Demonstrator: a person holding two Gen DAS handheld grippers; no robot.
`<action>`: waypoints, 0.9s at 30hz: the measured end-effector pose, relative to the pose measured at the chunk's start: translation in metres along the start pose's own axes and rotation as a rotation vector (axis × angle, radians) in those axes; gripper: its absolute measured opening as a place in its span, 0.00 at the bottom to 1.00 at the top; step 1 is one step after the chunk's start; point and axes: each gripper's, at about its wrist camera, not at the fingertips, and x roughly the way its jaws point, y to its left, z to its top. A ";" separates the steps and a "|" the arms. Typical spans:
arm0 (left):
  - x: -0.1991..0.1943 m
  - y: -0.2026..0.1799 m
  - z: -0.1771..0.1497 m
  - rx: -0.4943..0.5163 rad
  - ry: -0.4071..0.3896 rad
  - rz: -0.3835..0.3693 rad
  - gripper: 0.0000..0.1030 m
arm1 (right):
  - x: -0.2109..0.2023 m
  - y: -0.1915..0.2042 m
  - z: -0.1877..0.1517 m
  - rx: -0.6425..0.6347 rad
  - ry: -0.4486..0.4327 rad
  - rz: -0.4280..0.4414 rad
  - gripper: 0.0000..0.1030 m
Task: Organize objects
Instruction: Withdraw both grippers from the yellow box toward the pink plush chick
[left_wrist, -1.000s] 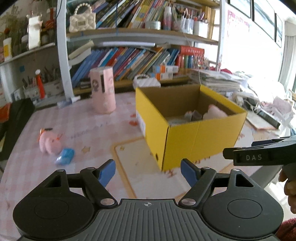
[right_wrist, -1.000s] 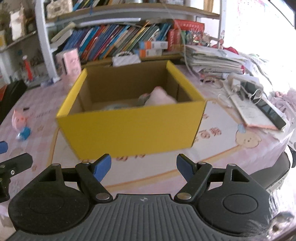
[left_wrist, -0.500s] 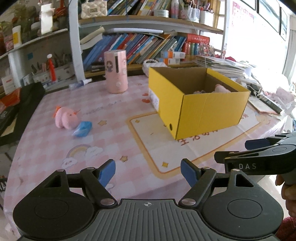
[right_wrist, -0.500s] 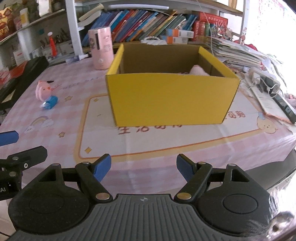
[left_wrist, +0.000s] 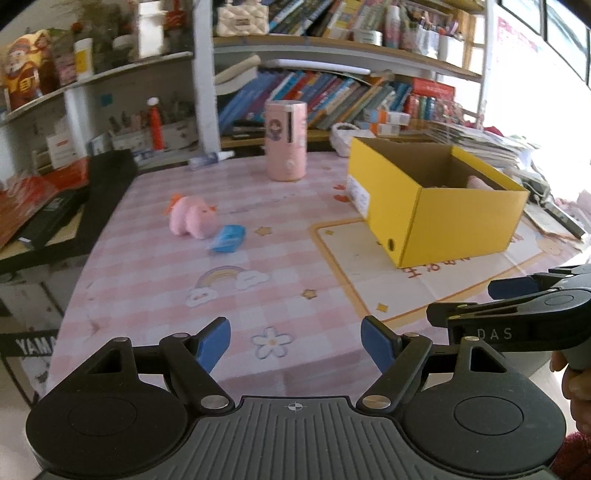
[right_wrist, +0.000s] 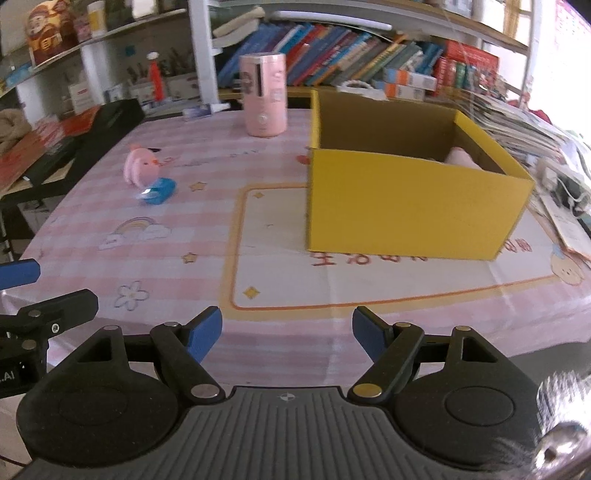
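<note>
A yellow cardboard box (left_wrist: 461, 225) (right_wrist: 406, 206) stands open on the pink checked table, with a pink soft thing (right_wrist: 460, 157) partly visible inside. A pink plush toy (left_wrist: 192, 218) (right_wrist: 138, 168) lies on the table's left part, with a small blue packet (left_wrist: 229, 238) (right_wrist: 159, 192) beside it. A pink cylinder (left_wrist: 286, 146) (right_wrist: 264, 94) stands upright at the back. My left gripper (left_wrist: 295, 345) is open and empty above the table's near edge. My right gripper (right_wrist: 288, 332) is open and empty, also near the front edge, facing the box.
Bookshelves (left_wrist: 332, 92) run behind the table. A black case (left_wrist: 74, 206) lies at the left edge. Stacked papers (right_wrist: 517, 129) and cables lie right of the box. A white tube (left_wrist: 210, 158) lies at the back. The right gripper shows in the left wrist view (left_wrist: 517, 310).
Both grippers have pulled back from the box toward the table's near edge, so more of the table shows. Both stayed open and empty.
</note>
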 end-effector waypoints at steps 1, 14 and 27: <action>-0.002 0.004 -0.001 -0.007 0.000 0.008 0.78 | 0.000 0.004 0.000 -0.007 -0.001 0.007 0.74; -0.017 0.041 -0.012 -0.065 -0.003 0.082 0.81 | 0.006 0.050 0.007 -0.079 -0.001 0.083 0.74; -0.012 0.061 -0.014 -0.116 0.012 0.110 0.81 | 0.020 0.074 0.016 -0.137 0.018 0.116 0.74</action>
